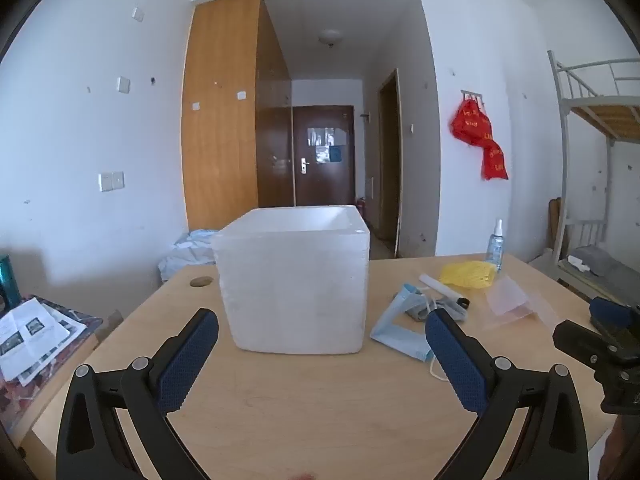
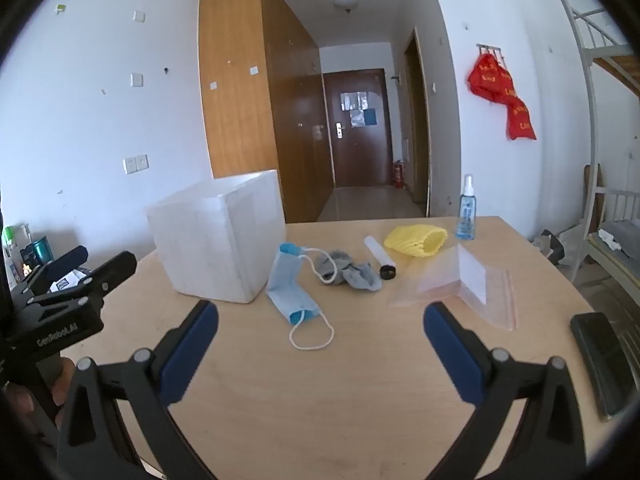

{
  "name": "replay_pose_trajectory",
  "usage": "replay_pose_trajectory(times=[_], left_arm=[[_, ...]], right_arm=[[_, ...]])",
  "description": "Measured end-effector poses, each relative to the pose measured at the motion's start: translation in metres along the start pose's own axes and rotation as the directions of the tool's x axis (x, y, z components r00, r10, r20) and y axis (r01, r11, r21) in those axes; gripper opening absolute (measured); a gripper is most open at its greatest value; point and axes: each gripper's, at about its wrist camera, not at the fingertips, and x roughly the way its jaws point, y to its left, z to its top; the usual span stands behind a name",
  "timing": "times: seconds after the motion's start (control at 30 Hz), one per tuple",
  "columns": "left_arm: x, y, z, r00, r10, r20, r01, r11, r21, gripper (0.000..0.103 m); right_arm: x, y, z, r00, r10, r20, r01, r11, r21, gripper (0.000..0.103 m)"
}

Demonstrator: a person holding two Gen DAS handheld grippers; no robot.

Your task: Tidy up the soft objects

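Soft, even daylight fills both views; shadows are faint, focus is sharp, and fisheye bending darkens the corners.

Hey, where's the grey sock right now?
In the right wrist view the grey sock lies crumpled mid-table, between the blue face mask on its left and the white tube on its right.

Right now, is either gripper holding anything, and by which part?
Nothing is held. The left gripper and right gripper both stand open above the table, nothing between their fingers.
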Motion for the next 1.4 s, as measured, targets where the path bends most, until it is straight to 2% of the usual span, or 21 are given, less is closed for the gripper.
replay_pose_trajectory(times=[0.2, 0.23, 0.33, 0.57, 1.4], left_arm=[[0.007, 0.002, 0.001, 0.999, -0.021, -0.025, 0.021, 1.0, -0.018, 0.103], [0.0, 0.009, 0.001, 1.0, -0.017, 0.014, 0.018, 0.999, -0.033, 0.103], [0.0, 0.015, 0.0, 1.0, -0.011, 0.012, 0.012, 0.999, -0.034, 0.103], [-0.001, 0.005, 0.001, 1.0, 0.011, 0.007, -0.011, 1.0, -0.02, 0.103], [0.0, 0.006, -0.001, 1.0, 0.006, 0.002, -0.006, 1.0, -0.015, 0.103]], right_arm=[[-0.001, 0.0, 0.0, 1.0, 0.001, 0.004, -0.001, 1.0, 0.016, 0.103], [-0.001, -0.001, 0.0, 1.0, 0.002, 0.005, -0.002, 1.0, 0.019, 0.103], [-0.001, 0.0, -0.001, 1.0, -0.001, 0.008, 0.001, 1.0, 0.015, 0.103], [0.001, 0.003, -0.001, 1.0, -0.001, 0.009, 0.001, 1.0, 0.013, 0.103], [-0.007, -0.002, 0.002, 1.0, -0.001, 0.005, 0.001, 1.0, 0.018, 0.103]])
